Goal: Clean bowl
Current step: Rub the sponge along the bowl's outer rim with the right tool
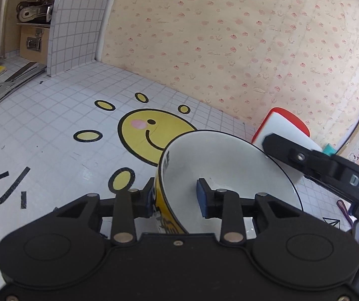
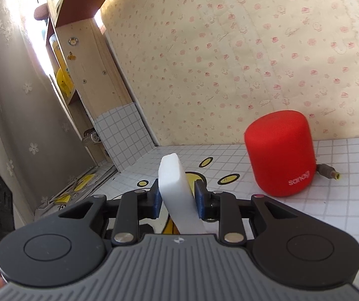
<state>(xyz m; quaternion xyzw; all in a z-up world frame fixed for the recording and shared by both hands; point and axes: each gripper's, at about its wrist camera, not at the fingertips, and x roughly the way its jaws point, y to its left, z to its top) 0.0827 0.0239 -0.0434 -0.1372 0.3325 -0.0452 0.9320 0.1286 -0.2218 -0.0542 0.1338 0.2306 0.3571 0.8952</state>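
Now left gripper (image 1: 175, 195) jaws pinching bowl (image 1: 227, 173) wall, right gripper (image 2: 178, 199) jaws clamping white sponge (image 2: 176, 190).

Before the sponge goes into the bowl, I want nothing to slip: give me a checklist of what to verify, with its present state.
1. Left gripper pinches the bowl wall, one finger inside, one outside: ok.
2. Bowl tilted, opening facing the sponge side: ok.
3. Right gripper shut on the white sponge: ok.
4. Sponge touching the bowl's inside: not ok, it sits behind the far rim.
5. Red speaker apart from the sponge: ok.
6. Dirt left inside the bowl: cannot tell.
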